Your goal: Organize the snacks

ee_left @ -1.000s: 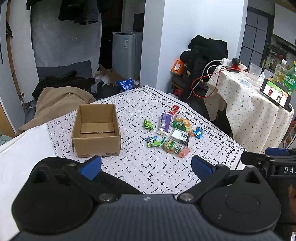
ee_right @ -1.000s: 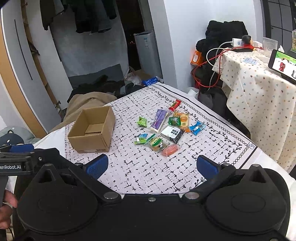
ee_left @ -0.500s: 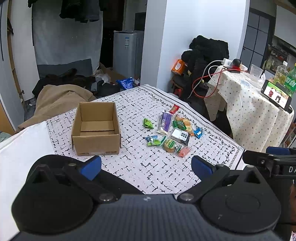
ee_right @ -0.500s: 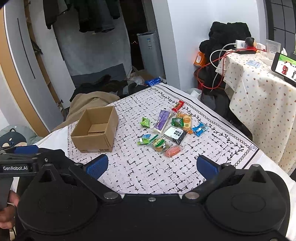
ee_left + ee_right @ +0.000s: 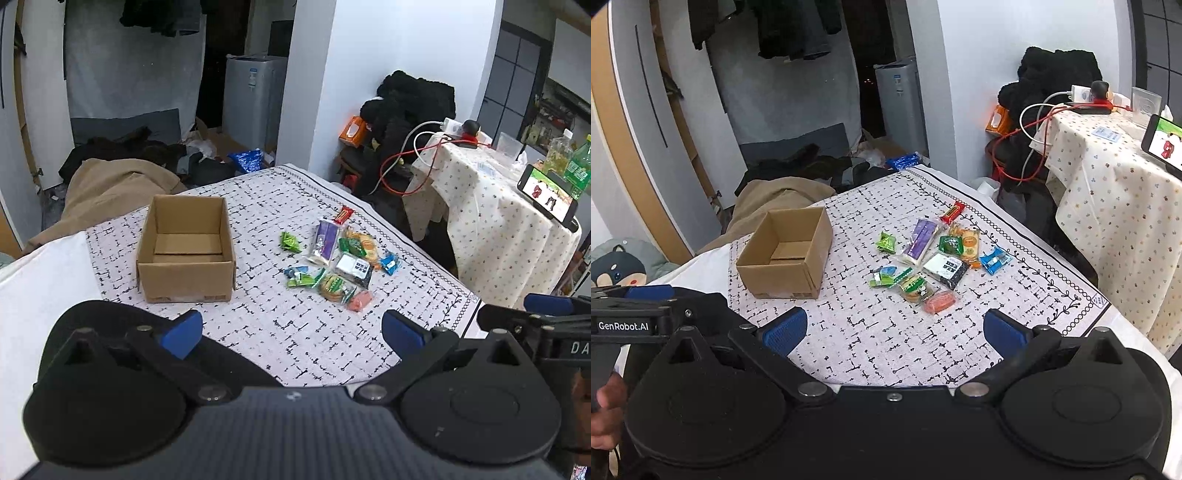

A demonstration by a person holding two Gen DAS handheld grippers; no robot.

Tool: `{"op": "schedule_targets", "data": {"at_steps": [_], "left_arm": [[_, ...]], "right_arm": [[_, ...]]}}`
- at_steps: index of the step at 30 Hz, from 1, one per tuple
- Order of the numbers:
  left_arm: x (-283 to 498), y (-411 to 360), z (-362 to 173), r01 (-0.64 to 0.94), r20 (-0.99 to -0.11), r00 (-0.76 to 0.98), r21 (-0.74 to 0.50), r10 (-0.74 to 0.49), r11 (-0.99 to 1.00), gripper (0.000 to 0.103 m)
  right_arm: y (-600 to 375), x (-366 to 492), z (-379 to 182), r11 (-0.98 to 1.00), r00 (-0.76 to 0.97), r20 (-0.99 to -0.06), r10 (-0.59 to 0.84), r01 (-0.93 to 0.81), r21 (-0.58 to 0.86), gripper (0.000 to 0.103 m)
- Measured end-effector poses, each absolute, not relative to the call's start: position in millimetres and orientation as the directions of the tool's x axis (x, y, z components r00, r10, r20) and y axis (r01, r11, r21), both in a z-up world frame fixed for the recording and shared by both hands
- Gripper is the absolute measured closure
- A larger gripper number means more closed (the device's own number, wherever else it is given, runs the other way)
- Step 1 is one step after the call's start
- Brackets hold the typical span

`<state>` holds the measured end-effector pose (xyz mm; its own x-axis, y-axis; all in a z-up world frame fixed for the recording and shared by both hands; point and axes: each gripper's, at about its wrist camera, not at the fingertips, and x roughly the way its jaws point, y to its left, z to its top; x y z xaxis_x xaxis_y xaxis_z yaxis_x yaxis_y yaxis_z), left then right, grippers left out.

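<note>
We hold both tools back from the work, above the near edge of the table (image 5: pixel 314 332), and neither touches anything. The left tool (image 5: pixel 291 332) has its fingers spread wide with nothing between them; the right tool (image 5: pixel 894 330) is spread the same way and is also empty. We judge this wide spread to be readiness for a first pick, since no snack has been lifted yet.

The box (image 5: pixel 186 251) is our landmark. It stands upright on the patterned cloth (image 5: pixel 871 350), open at the top, and looks empty inside apart from its own bottom flaps. All the snacks (image 5: pixel 340 258) lie to the right of the box, apart from it, in one loose cluster flat on the cloth. Nearest the box is a small green packet (image 5: pixel 290 242). Farther right lies a long purple packet (image 5: pixel 325 242), and a red bar (image 5: pixel 343 214) sits at the far end of the cluster. A black-and-white packet (image 5: pixel 945 267) and a blue packet (image 5: pixel 995 260) lie farthest from the box. An orange packet (image 5: pixel 940 301) is at the near end, closest to our tools.

The task seems barely begun. With the box to the left and the snacks to the right, we think the right tool suits picking and the orange packet makes an easy first reach. The flat wrappers overlap in places, so a pinch could catch two at once.
</note>
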<state>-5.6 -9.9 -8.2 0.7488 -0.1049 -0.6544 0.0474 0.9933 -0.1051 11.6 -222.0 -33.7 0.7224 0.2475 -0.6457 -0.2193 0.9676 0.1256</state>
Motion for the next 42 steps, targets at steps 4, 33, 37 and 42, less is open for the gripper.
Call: {"op": "schedule_targets", "data": {"at_steps": [4,33,37,42], "left_arm": [[-2.6,-11.4,-10.2,0.044,-0.656,0.748,-0.105,-0.102,0.993,0.000],[73.3,-38.5,-45.5,0.035,-0.713,0.691,-0.131,-0.119,0.991,0.002],[88.7,-42.9,-53.5,0.024,-0.727,0.677,-0.137,-0.117,0.990,0.003],[108.1,-47.7,-65.5,0.005,-0.735,0.668,-0.151,-0.116,0.989,0.007]], "right_arm": [[-224.5,15.3,-37.5,0.968,0.717,-0.652,0.246,-0.215,0.129,0.000],[-267.2,89.2,-78.7,0.967,0.663,-0.706,0.251,-0.134,0.218,0.002],[-274.3,105.3,-89.1,0.961,0.646,-0.717,0.263,-0.115,0.250,0.010],[-276.6,124.5,-107.3,0.954,0.619,-0.734,0.279,-0.092,0.285,0.013]]}}
